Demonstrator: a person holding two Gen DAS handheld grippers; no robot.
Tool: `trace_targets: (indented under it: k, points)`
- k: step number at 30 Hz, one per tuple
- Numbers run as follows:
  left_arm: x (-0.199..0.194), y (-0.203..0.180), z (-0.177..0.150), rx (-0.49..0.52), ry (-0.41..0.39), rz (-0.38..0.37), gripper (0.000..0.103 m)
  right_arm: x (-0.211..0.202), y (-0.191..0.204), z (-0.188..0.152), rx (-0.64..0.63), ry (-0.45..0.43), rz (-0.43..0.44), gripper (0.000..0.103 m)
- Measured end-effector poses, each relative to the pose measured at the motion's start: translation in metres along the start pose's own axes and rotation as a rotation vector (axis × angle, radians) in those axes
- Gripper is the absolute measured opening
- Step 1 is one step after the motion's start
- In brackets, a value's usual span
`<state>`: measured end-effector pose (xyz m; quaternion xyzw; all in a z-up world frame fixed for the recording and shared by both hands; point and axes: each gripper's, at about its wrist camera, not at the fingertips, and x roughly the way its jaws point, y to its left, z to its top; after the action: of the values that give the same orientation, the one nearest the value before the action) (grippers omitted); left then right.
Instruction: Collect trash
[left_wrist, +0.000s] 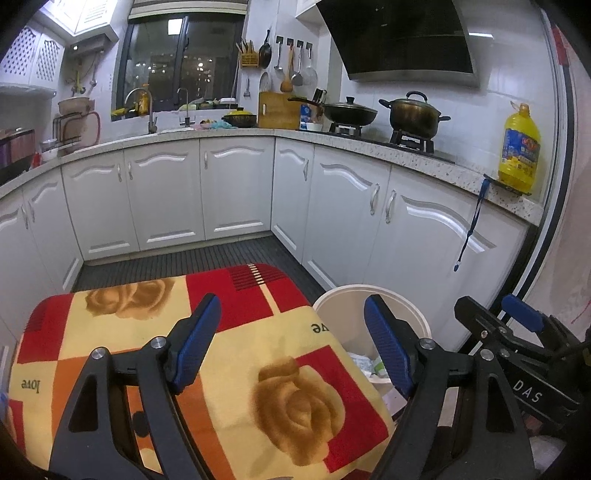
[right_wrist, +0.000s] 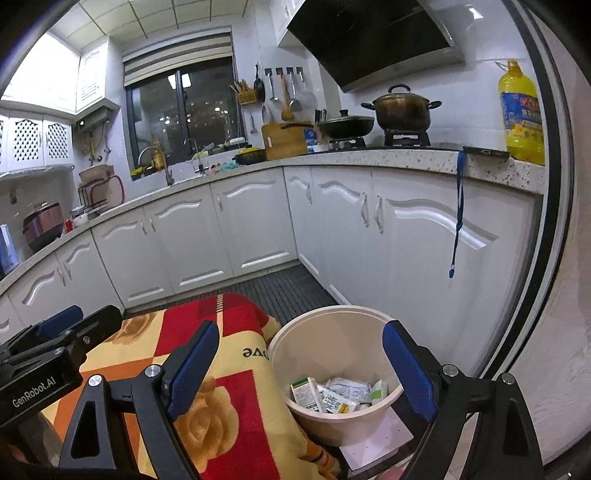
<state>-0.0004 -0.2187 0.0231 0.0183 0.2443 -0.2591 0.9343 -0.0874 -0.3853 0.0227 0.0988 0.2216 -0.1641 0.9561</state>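
Both grippers are hanging wide apart and gripping nothing: the left gripper (left_wrist: 291, 332), marked "GenRobot.AI", over the rose-print cloth (left_wrist: 236, 332) reading "love", the right gripper (right_wrist: 301, 354), marked "DAS", above the cream bin (right_wrist: 325, 343) beside that cloth, wrappers (right_wrist: 340, 395) lying inside

Blanket (left_wrist: 229, 332): "love". Left gripper (right_wrist: 40, 387): "GenRobot.AI". Right gripper (left_wrist: 528, 391): "DAS".

White curved cabinets (right_wrist: 229, 229) under a speckled countertop (right_wrist: 369, 157), dark night window (right_wrist: 184, 110) behind the sink, white tiled walls, black range hood (left_wrist: 399, 37), dark ribbed floor (left_wrist: 192, 258), cool overhead light.
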Motion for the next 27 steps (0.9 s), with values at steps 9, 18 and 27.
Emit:
trace_targets:
  k: [9,18,27]
  points:
    - [-0.009,0.000,0.002,0.000,-0.029,0.005,0.079,-0.014,0.003,0.006,-0.017,-0.042,-0.031,0.091]
    - [-0.014,0.000,0.003,0.003,-0.043,0.000,0.079,-0.020,0.004,0.008,-0.029,-0.056,-0.040,0.093]
    - [-0.015,-0.003,0.002,0.016,-0.045,0.002,0.079,-0.022,0.008,0.008,-0.044,-0.060,-0.054,0.093]
